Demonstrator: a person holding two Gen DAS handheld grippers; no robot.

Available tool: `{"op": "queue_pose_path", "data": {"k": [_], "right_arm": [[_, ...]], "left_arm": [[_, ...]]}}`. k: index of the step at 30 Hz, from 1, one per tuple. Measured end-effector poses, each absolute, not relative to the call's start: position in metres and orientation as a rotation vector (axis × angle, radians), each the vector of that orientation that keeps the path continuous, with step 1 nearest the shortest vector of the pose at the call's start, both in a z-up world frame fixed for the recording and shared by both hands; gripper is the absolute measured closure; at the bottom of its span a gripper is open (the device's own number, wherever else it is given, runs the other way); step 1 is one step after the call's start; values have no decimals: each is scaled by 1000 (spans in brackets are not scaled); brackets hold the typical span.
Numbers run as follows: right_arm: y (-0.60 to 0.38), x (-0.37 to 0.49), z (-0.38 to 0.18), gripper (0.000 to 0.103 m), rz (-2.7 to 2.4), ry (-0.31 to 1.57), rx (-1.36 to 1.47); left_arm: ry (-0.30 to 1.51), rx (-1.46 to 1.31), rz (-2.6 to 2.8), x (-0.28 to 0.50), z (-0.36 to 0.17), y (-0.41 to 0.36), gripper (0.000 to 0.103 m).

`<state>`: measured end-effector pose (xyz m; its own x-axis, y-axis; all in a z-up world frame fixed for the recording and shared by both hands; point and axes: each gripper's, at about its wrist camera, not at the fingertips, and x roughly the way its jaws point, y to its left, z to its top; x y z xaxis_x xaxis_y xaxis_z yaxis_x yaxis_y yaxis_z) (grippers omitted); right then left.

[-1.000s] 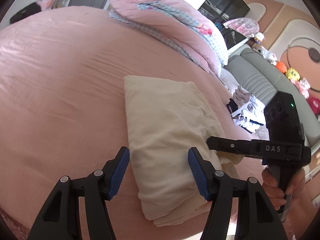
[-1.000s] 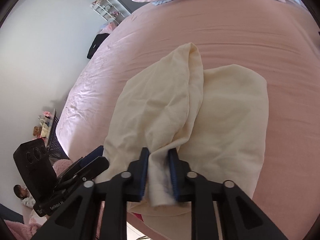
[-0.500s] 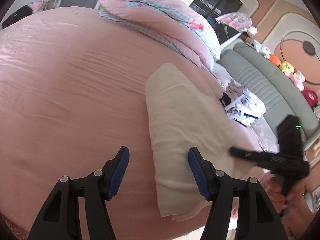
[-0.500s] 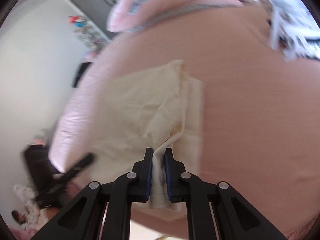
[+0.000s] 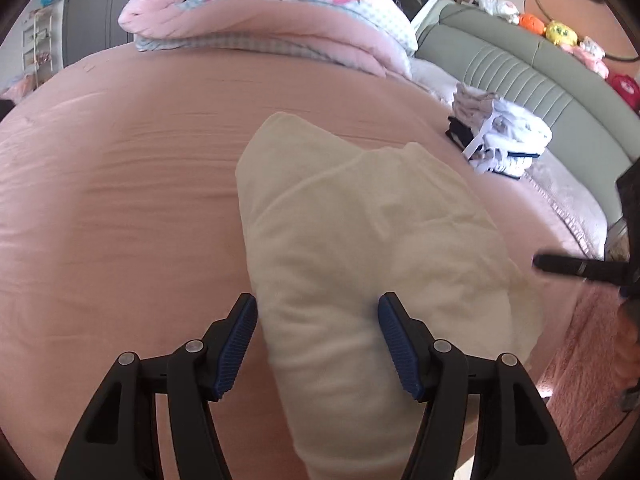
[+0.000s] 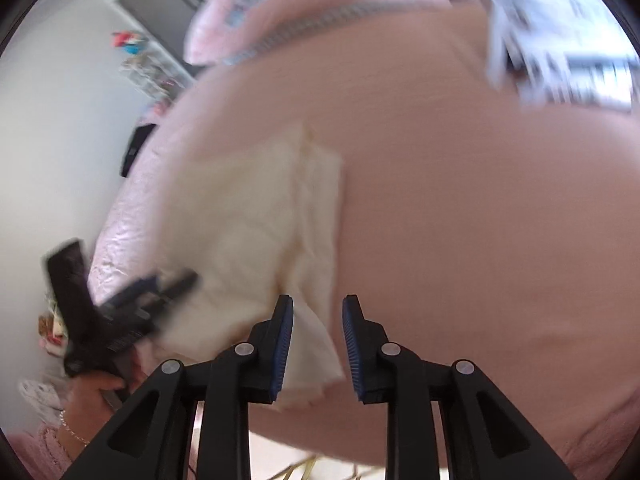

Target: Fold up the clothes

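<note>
A cream garment (image 5: 360,232) lies folded in a long shape on the pink bed sheet (image 5: 120,200). My left gripper (image 5: 317,308) hovers open over its near end, the jaws widening a little, blue pads on either side of the cloth without pressing it. In the right wrist view, which is blurred, the garment (image 6: 248,208) lies left of centre. My right gripper (image 6: 318,308) is opening; a loose corner of the cloth hangs between its pads, with a gap to the right pad. One of its fingers (image 5: 568,266) shows at the right edge of the left wrist view.
A folded pink quilt (image 5: 280,12) lies at the far side of the bed. A small pile of white and dark clothes (image 5: 500,136) sits by the grey padded headboard (image 5: 520,76). A person's hand (image 6: 100,384) holds the left gripper's handle beside the bed edge.
My right gripper was shut on the garment's edge; its jaws have now parted and the cloth has dropped. Both views have swung, and the left gripper now sits over the garment's near end.
</note>
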<state>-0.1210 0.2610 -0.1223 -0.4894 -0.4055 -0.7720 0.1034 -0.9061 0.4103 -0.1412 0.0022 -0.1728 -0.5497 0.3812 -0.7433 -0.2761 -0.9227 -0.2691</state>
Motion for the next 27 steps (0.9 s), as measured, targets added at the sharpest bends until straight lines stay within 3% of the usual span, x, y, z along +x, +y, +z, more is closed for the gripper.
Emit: {"op": "queue_pose_path", "data": {"k": [3, 5, 13, 16, 19, 23, 25, 27], "right_arm": [[233, -135, -95, 75, -2442, -318, 1245], [218, -155, -97, 66, -2413, -284, 1246], [188, -219, -120, 66, -2364, -209, 1251], [183, -238, -134, 66, -2408, -88, 1284], [195, -244, -161, 70, -2381, -77, 1380], [207, -226, -171, 73, -2398, -59, 1320], [209, -219, -173, 73, -2411, -89, 1306], [211, -218, -178, 73, -2428, -149, 1296]], "left_arm": [[-221, -1221, 2447, -138, -175, -1, 42], [-214, -1215, 2412, -139, -172, -4, 42], [-239, -1095, 2517, -173, -140, -34, 42], [-230, -1147, 2485, -206, -149, -33, 42], [-382, -1155, 2408, -226, -162, -42, 42], [-837, -1130, 2252, -236, -193, -73, 42], [-746, -1194, 2326, -236, -202, -69, 40], [-528, -1242, 2434, -237, -202, -54, 40]]}}
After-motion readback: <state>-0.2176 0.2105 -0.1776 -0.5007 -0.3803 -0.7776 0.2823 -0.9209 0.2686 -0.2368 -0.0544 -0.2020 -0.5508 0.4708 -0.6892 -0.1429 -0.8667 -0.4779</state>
